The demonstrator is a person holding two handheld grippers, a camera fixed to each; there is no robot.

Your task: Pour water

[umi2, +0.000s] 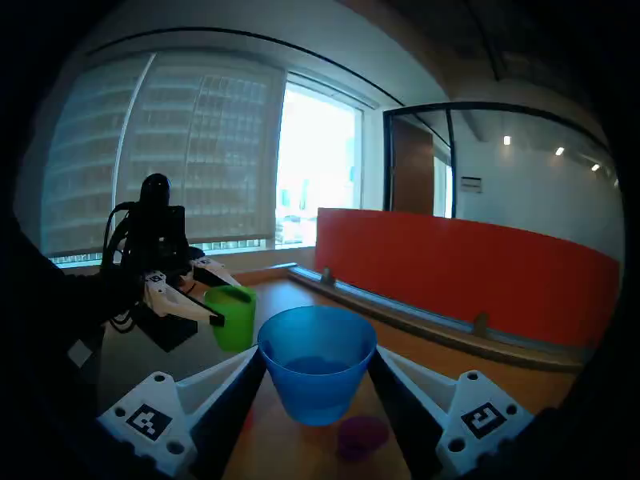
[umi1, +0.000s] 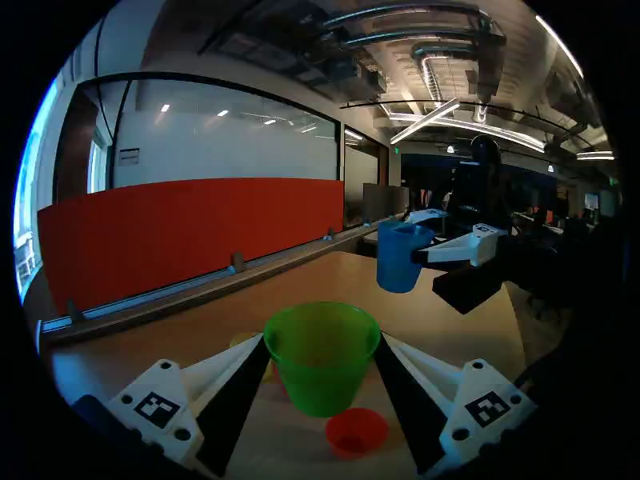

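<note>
In the left gripper view, my left gripper (umi1: 322, 360) is shut on a green cup (umi1: 322, 352), held upright above the wooden table (umi1: 240, 312). Farther off and up to the right, the right gripper (umi1: 416, 258) carries a blue cup (umi1: 398, 256). In the right gripper view, my right gripper (umi2: 317, 368) is shut on that blue cup (umi2: 317, 364), upright, with water showing in its bottom. At left in that view the left gripper (umi2: 214, 318) holds the green cup (umi2: 233, 318). Both cups hang apart in the air.
A small red cup (umi1: 357, 430) stands on the table below the green cup; a purple cup (umi2: 362, 436) sits below the blue one. An orange partition (umi1: 192, 232) with a metal rail (umi1: 200, 284) runs along the table's far side. Windows (umi2: 316, 176) lie beyond.
</note>
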